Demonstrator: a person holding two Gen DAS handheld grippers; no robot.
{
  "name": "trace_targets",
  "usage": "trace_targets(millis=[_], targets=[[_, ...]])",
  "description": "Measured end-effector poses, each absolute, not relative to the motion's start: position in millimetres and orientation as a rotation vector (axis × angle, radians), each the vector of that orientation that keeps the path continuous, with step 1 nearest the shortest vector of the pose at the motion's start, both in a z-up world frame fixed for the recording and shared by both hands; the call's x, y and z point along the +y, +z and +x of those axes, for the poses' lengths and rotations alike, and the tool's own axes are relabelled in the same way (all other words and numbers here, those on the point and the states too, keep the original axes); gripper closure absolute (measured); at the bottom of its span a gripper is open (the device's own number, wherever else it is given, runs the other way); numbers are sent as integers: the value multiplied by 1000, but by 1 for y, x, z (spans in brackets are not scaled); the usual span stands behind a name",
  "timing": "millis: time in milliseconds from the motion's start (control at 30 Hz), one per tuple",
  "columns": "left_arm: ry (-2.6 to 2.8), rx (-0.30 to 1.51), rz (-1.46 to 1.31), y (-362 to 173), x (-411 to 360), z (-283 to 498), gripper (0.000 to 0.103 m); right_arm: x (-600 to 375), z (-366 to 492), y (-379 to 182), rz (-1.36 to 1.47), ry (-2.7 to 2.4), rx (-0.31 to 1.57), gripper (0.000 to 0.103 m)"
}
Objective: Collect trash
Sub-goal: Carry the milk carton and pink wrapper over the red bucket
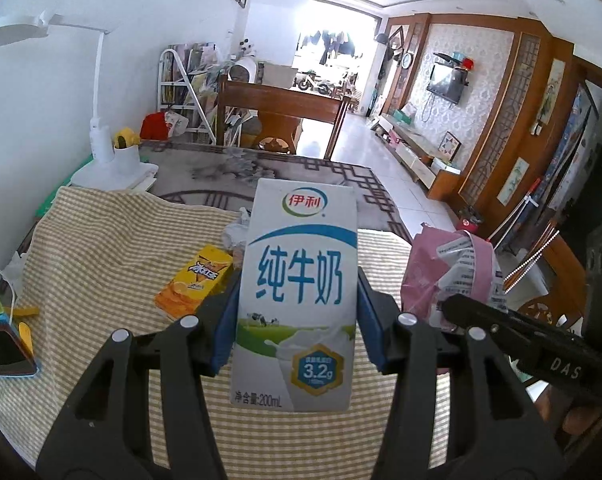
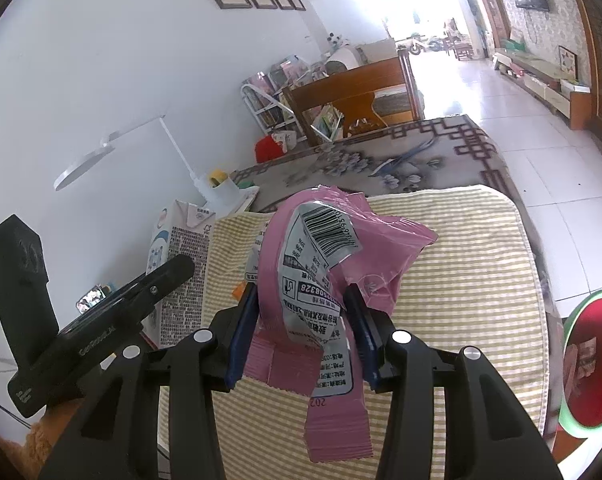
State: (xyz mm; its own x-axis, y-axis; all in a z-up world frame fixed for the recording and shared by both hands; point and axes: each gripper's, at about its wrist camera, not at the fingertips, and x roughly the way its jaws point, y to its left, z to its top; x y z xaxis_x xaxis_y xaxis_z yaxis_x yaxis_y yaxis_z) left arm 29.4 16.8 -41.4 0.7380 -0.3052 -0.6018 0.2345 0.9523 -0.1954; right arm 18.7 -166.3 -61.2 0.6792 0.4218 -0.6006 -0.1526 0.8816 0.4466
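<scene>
My left hand-held gripper [image 1: 297, 300] grips a milk carton [image 1: 297, 280]; my right hand-held gripper [image 2: 301, 320], beside it, grips a pink wrapper [image 2: 321, 280].

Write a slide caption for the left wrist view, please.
Left hand-held gripper grips an upright milk carton above the checked cloth.

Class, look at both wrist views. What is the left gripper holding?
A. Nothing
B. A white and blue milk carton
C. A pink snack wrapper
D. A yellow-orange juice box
B: in the left wrist view the left gripper has its blue pads pressed on both sides of the upright milk carton; the pink wrapper sits in the right gripper.
</scene>
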Motion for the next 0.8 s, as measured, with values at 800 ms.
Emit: trace_targets(millis=[800], targets=[[-272, 678, -91, -33, -100, -2, 53, -272, -10, -59, 414, 385, 751, 60]])
